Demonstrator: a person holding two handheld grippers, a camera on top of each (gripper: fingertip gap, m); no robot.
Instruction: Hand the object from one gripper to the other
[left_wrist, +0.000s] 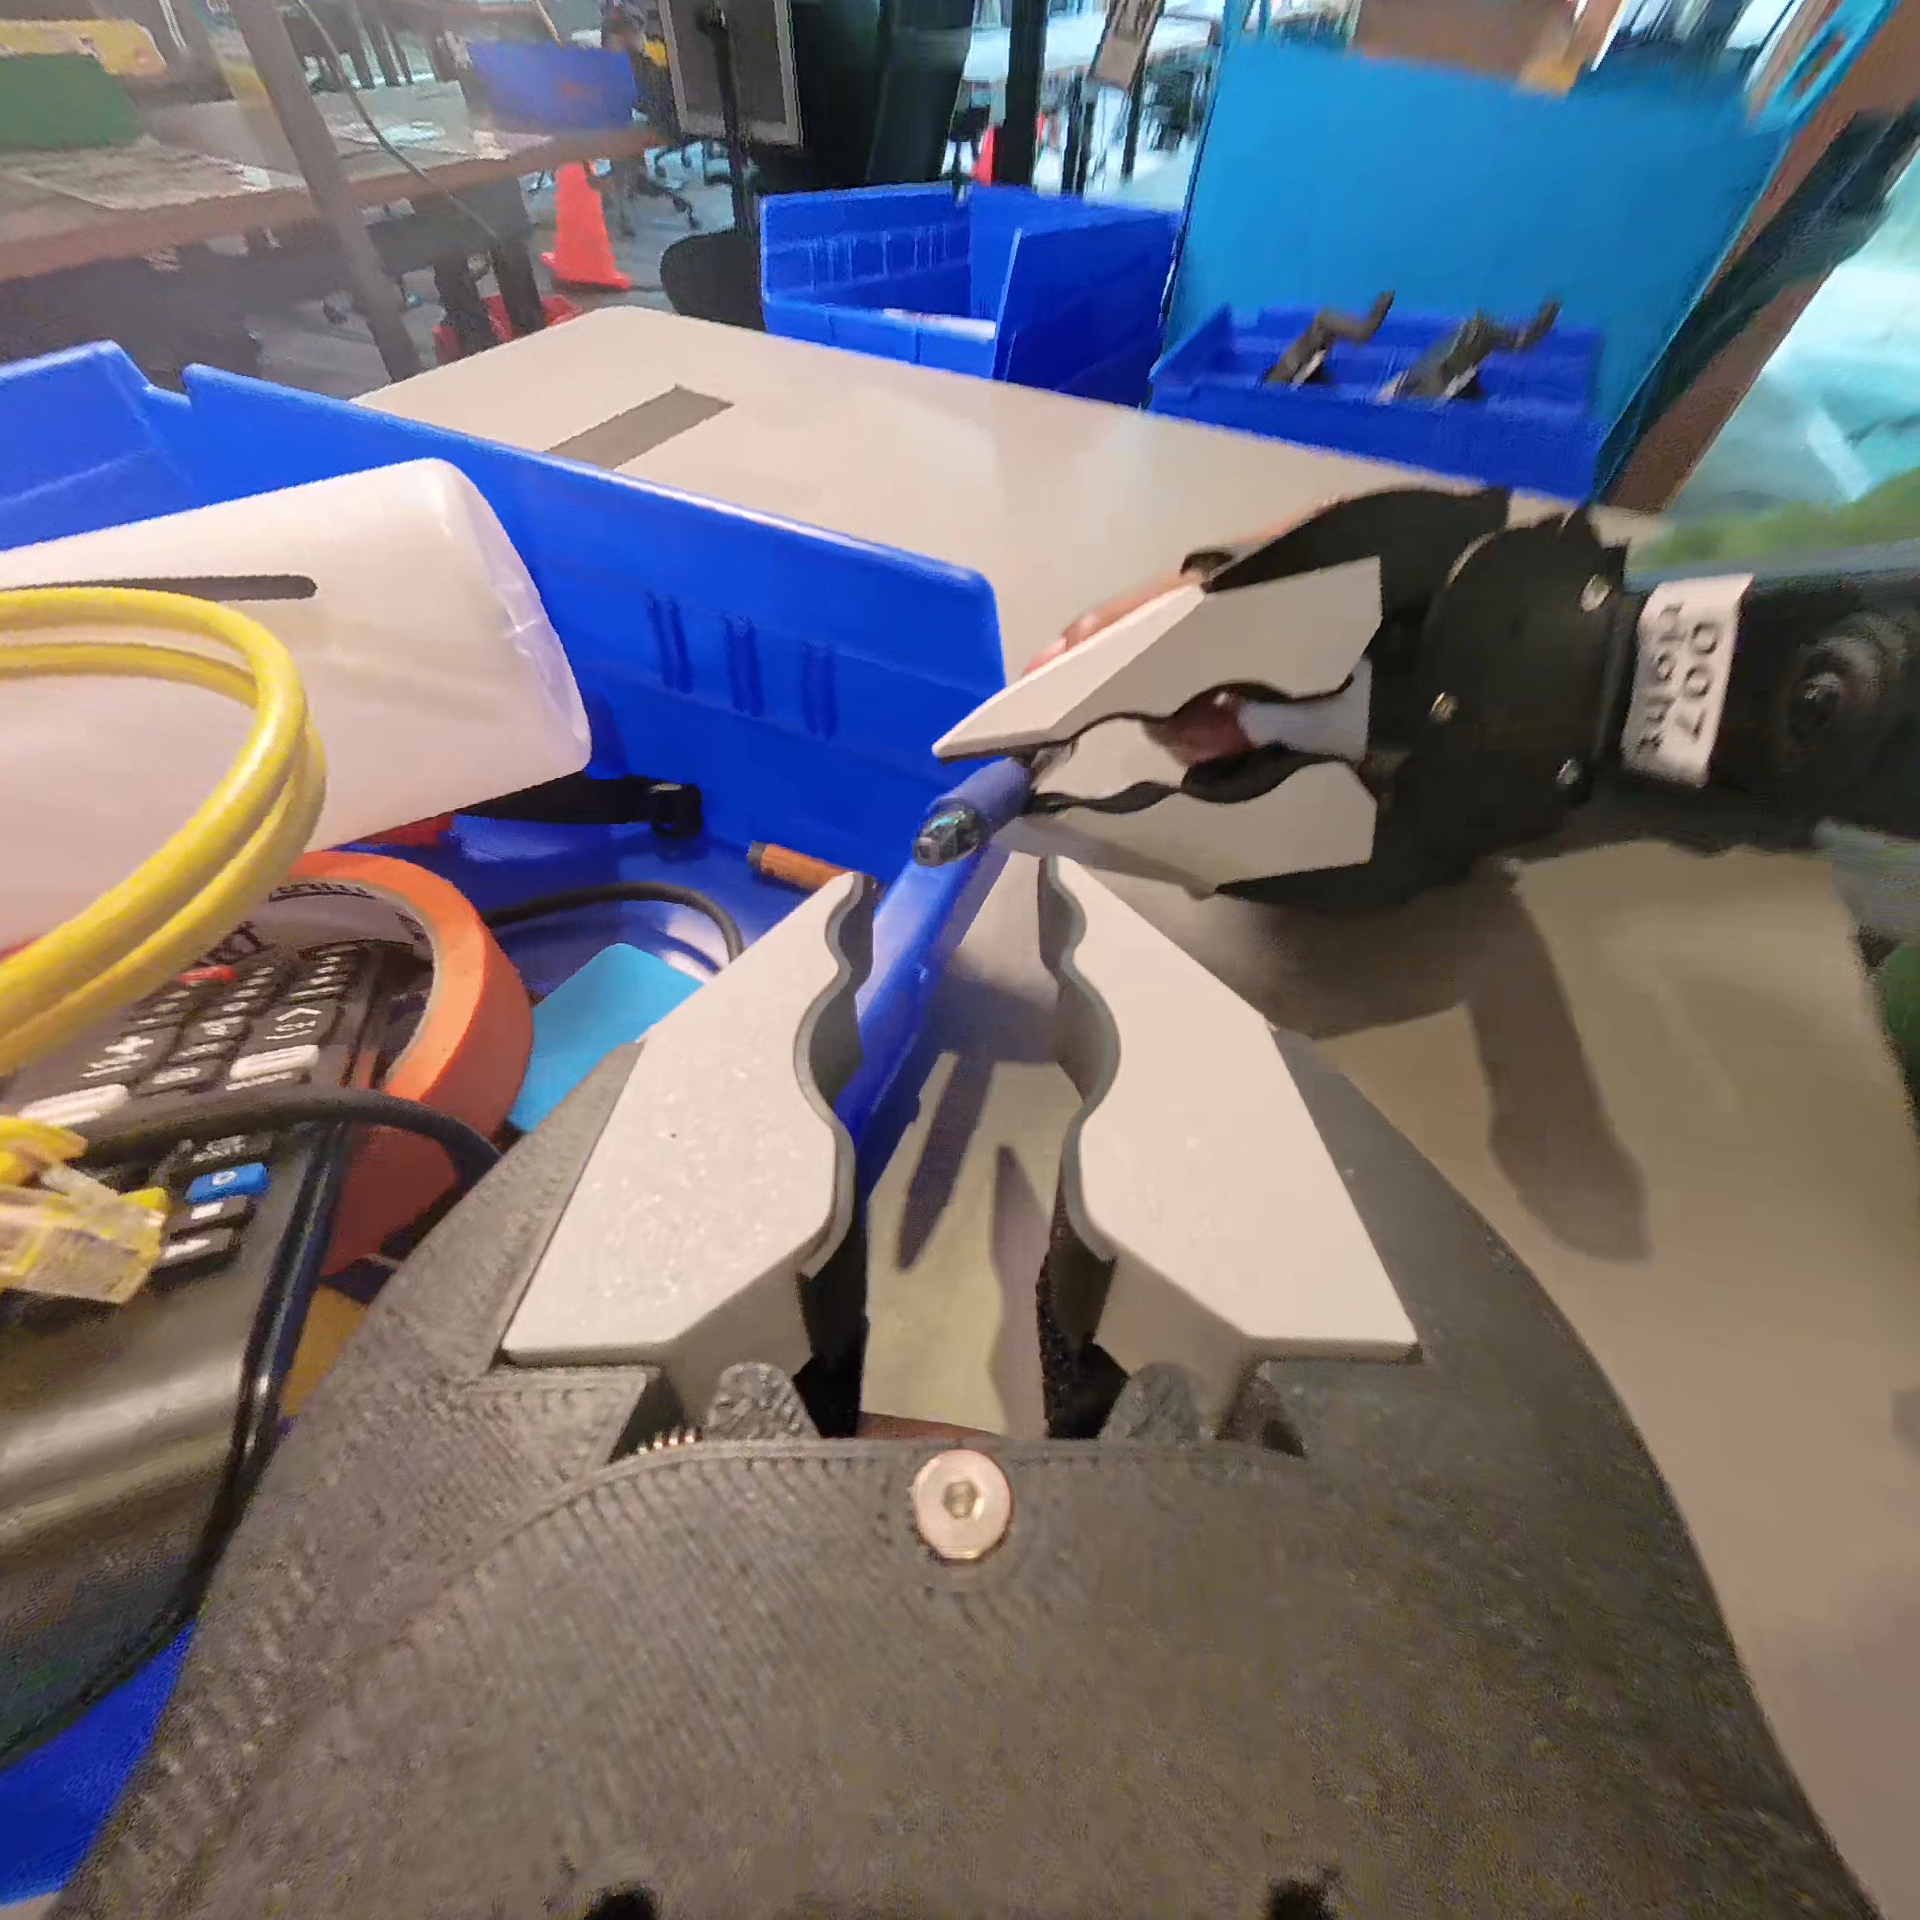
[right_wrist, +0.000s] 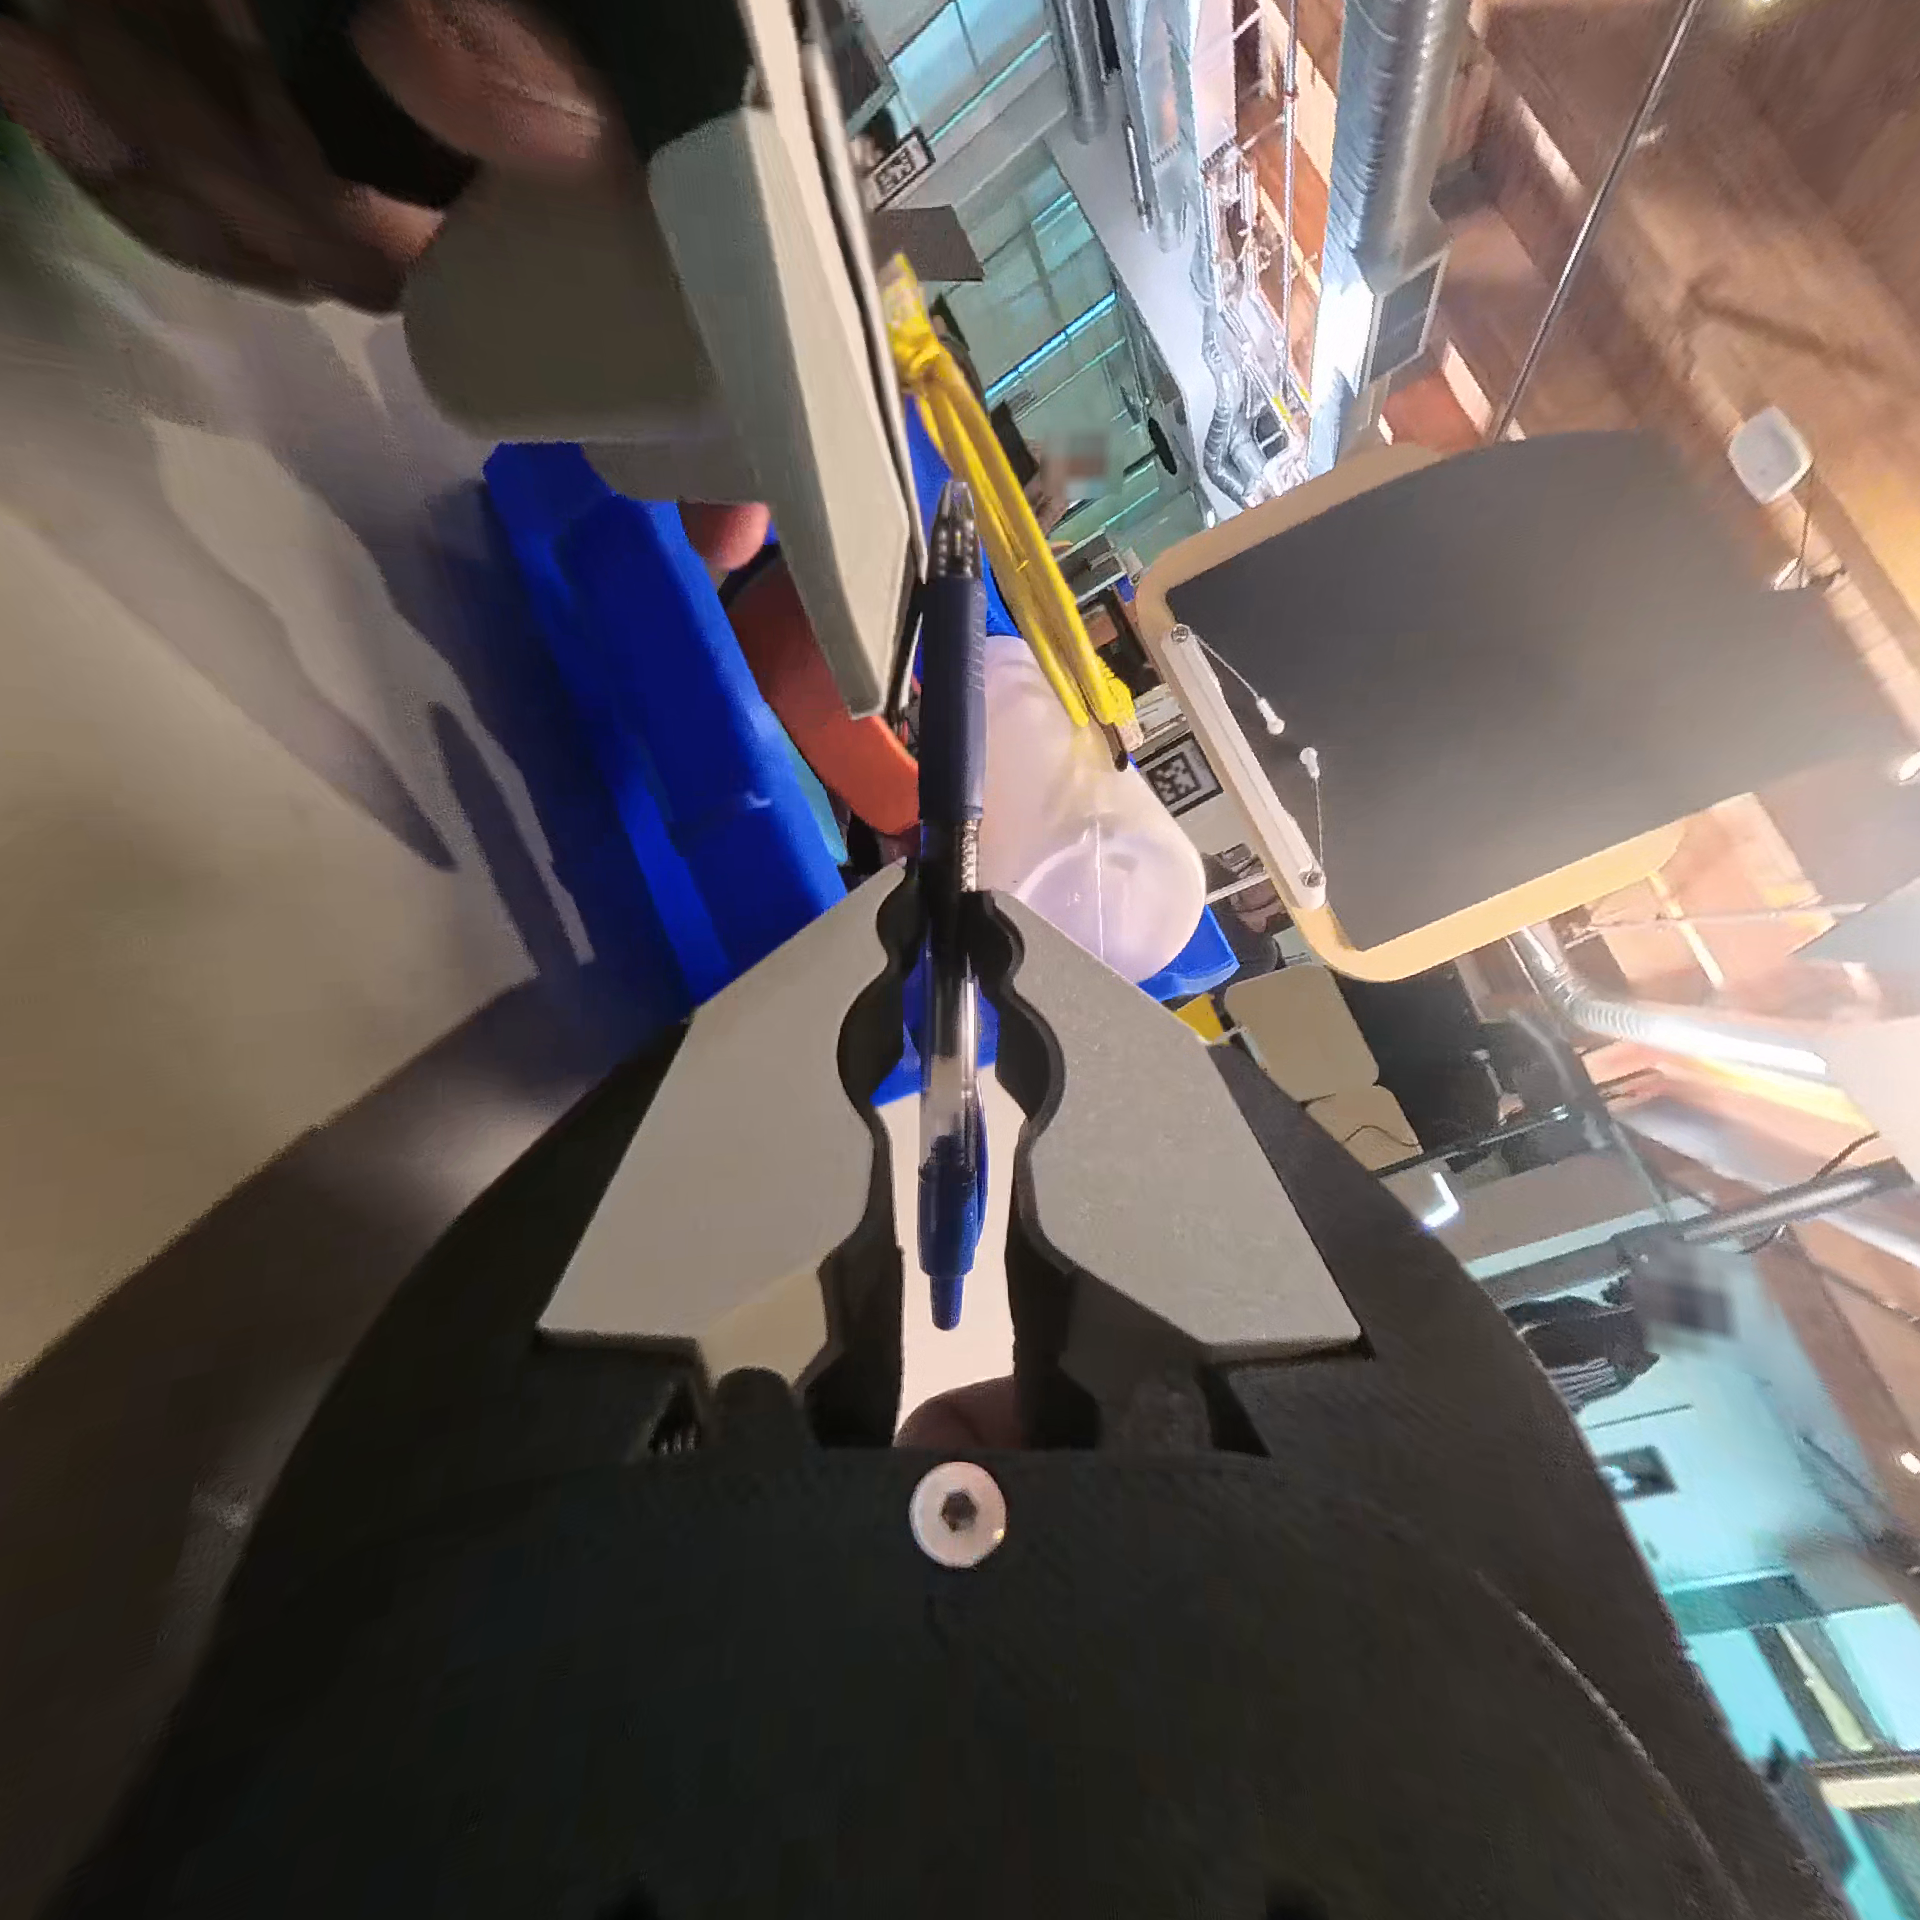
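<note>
A blue pen (right_wrist: 961, 675) with a clear barrel is clamped between the fingertips of my right gripper (right_wrist: 951, 899). Its dark grip end points forward. In the left wrist view, my right gripper (left_wrist: 1003, 795) reaches in from the right, with the pen's end (left_wrist: 951, 831) sticking out to the left. My left gripper (left_wrist: 951, 888) is open and empty. Its fingertips are just below the pen's end, and I cannot tell if they touch it. In the right wrist view, one left finger (right_wrist: 831, 468) lies close beside the pen's grip. The other finger is hidden.
A blue bin (left_wrist: 748, 623) at the left holds a white bottle (left_wrist: 416, 644), a yellow cable (left_wrist: 260, 748), an orange tape roll (left_wrist: 468, 997) and a calculator (left_wrist: 229, 1029). The grey table (left_wrist: 1039, 457) stretches behind. More blue bins (left_wrist: 935, 281) stand at its far edge.
</note>
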